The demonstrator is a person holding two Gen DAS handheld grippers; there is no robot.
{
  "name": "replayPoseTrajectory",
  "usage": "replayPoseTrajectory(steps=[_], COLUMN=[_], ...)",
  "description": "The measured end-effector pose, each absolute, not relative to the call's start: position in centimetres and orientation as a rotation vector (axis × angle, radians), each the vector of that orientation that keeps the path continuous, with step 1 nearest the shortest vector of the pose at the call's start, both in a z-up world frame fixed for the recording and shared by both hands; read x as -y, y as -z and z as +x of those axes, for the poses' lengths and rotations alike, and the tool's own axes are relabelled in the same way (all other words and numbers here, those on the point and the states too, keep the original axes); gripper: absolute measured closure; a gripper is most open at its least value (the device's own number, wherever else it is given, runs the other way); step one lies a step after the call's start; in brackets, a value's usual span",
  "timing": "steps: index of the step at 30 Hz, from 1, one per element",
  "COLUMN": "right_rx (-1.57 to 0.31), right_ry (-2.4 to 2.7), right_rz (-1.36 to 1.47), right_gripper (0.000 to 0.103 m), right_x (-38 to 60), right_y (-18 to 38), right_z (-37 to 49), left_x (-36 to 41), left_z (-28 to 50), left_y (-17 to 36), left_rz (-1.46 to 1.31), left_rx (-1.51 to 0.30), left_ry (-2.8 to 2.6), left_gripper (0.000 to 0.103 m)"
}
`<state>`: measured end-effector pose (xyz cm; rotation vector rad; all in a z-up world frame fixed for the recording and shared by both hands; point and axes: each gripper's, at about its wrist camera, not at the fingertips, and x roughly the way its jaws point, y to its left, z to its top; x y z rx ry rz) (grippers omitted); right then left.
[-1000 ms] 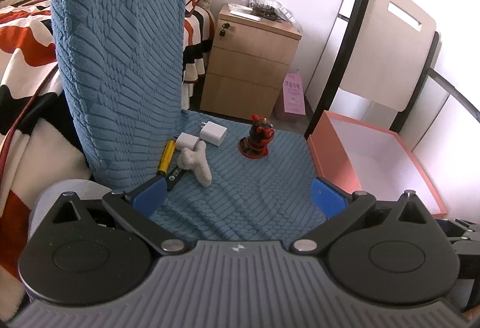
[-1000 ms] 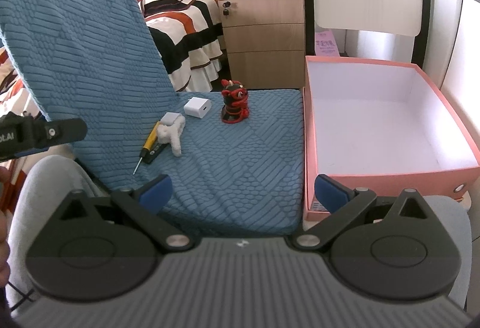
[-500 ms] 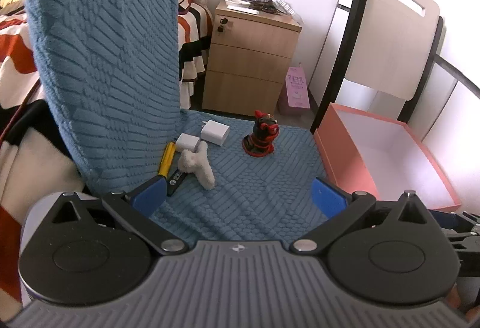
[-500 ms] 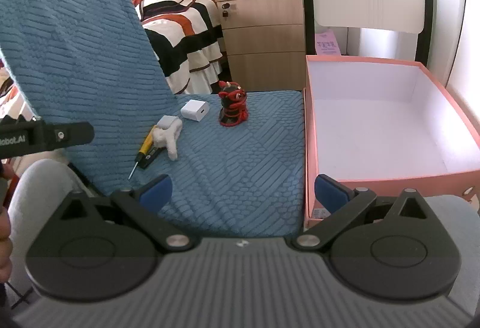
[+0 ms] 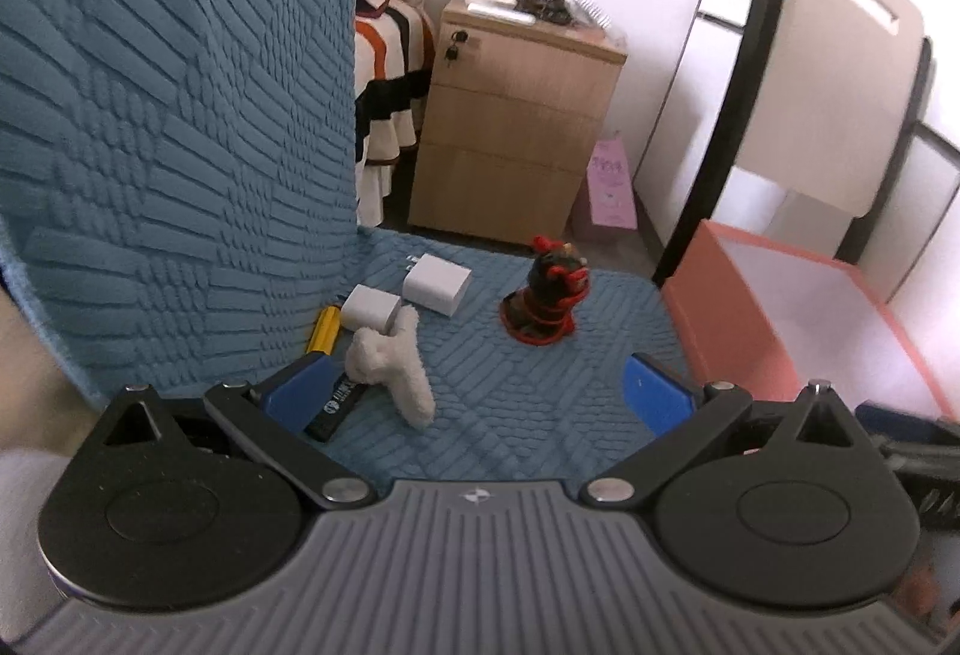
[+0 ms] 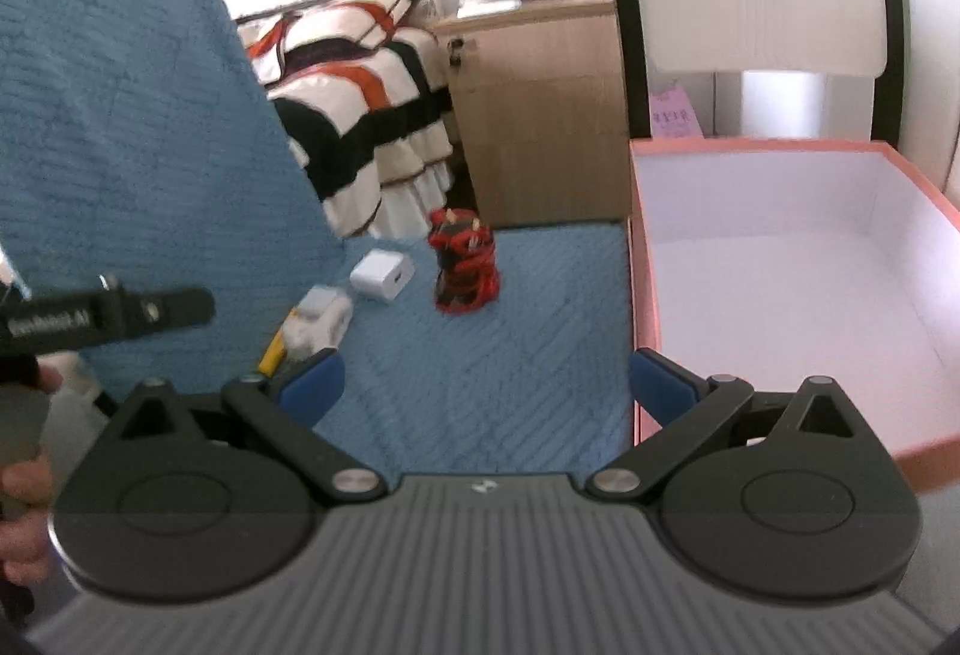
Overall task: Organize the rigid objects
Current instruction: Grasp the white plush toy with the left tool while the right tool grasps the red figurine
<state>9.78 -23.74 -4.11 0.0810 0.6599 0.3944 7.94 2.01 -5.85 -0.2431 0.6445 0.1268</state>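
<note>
On the blue textured chair seat (image 5: pixel 540 403) stand a red-and-black figurine (image 5: pixel 547 300) (image 6: pixel 462 266), two white charger cubes (image 5: pixel 437 284) (image 5: pixel 372 308), a white fuzzy piece (image 5: pixel 393 362), a yellow-handled screwdriver (image 5: pixel 324 328) and a black stick (image 5: pixel 337 408). An empty pink box (image 6: pixel 780 295) (image 5: pixel 780 307) sits right of the seat. My left gripper (image 5: pixel 480 394) is open above the seat's near edge, empty. My right gripper (image 6: pixel 486 382) is open too, empty, between the seat and the box wall.
The chair's tall blue back (image 5: pixel 168 115) rises at the left. A wooden nightstand (image 5: pixel 516 127) and a striped bed (image 6: pixel 354 115) stand behind. A folding chair's black frame (image 5: pixel 720 103) leans beside the box. A hand (image 6: pixel 24 481) holds the other gripper's handle at the left.
Both grippers have moved forward and closer to the seat; the objects look larger. The right view has shifted left and is blurred by motion. Nothing on the seat has moved.
</note>
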Motion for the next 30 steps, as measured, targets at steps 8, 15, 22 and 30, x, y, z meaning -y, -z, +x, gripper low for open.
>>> replayPoseTrajectory(steps=[8,15,22,30], right_rx=[-0.667,-0.68,-0.691,-0.685], right_ry=[-0.45,-0.476,-0.513,-0.533], right_rz=[0.05,0.022,0.003,-0.032], right_gripper=[0.0,0.0,0.0,0.0], right_x=[22.4,20.7,19.6,18.3], right_y=[5.0,6.0,6.7,7.9], right_z=[13.6,16.5,18.9,22.0], left_x=[-3.3,-3.7,-4.0,-4.7], left_z=[11.6,14.0,16.3,18.7], left_y=[8.1,10.1,11.4,13.4], left_rz=[-0.239,-0.238,-0.252,-0.278], left_rx=[-0.677,-0.718,-0.74,-0.76], left_ry=[-0.138,-0.147,-0.162,-0.194], left_gripper=[0.0,0.0,0.0,0.0])
